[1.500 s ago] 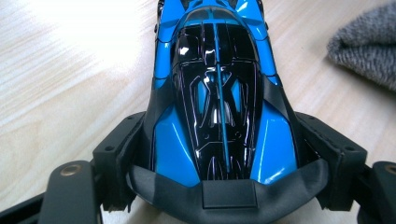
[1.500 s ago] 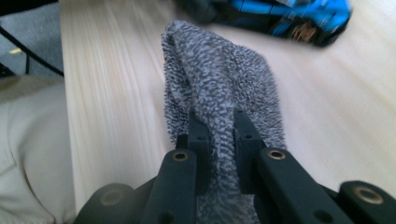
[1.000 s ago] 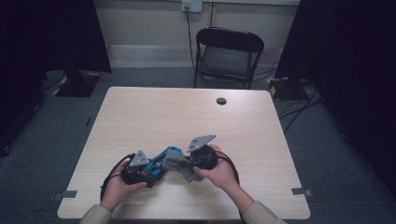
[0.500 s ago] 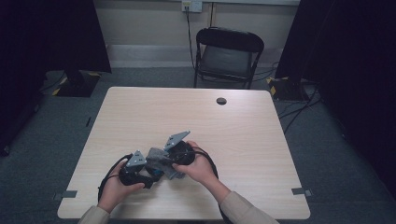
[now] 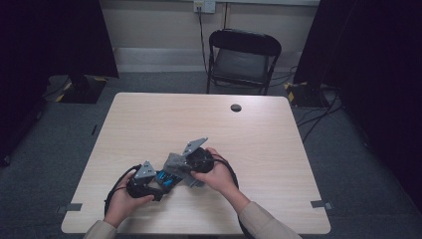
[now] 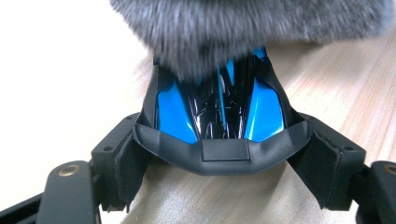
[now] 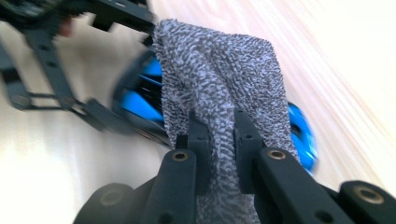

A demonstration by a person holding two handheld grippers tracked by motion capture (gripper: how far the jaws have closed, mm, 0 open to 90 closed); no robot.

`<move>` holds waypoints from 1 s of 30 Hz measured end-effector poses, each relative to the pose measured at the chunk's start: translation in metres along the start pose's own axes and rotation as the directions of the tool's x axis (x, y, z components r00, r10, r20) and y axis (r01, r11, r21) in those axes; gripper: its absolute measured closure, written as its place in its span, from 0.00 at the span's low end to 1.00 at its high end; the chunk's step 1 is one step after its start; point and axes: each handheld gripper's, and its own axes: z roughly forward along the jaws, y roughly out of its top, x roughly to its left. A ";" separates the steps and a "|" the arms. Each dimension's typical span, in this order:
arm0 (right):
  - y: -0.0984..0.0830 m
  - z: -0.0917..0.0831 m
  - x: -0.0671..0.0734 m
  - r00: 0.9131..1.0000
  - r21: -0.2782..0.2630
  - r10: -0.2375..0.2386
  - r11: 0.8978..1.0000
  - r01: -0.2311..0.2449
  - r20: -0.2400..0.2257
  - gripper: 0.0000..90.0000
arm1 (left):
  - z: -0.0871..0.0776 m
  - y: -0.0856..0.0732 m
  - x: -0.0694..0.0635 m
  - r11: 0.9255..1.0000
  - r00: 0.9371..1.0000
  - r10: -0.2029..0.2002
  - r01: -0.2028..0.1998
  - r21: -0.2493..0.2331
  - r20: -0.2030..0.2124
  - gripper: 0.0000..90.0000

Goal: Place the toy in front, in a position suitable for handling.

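Nothing readable here tbh, no labels, brands or numbers on the toy car (image 6: 219, 112), the cloth (image 7: 219, 79) or the worktop (image 5: 278, 129).

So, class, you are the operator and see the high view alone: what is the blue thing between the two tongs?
Observer: A glossy blue and black plastic toy car, resting on the pale wooden table.
Operator: Is it gripped?
Observer: Yes. The left tongs have just been closing, and their pads press on its two sides.
Operator: And the other side?
Observer: The right tongs are shut on a grey speckled terry cloth, which drapes over the car.
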 end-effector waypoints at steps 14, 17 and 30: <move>0.002 -0.011 0.020 0.995 -0.056 -0.045 0.998 0.040 -0.087 0.90 | 0.000 0.000 0.001 1.000 1.000 -0.004 0.004 0.001 0.003 0.26; 0.004 -0.005 0.030 0.989 -0.065 -0.059 0.997 0.051 -0.133 0.90 | 0.000 0.000 0.000 1.000 1.000 -0.005 0.005 0.000 0.004 0.26; -0.001 0.001 0.017 0.997 -0.034 -0.029 0.999 0.026 -0.068 0.90 | 0.000 0.000 -0.001 1.000 1.000 -0.001 0.001 0.000 -0.004 0.26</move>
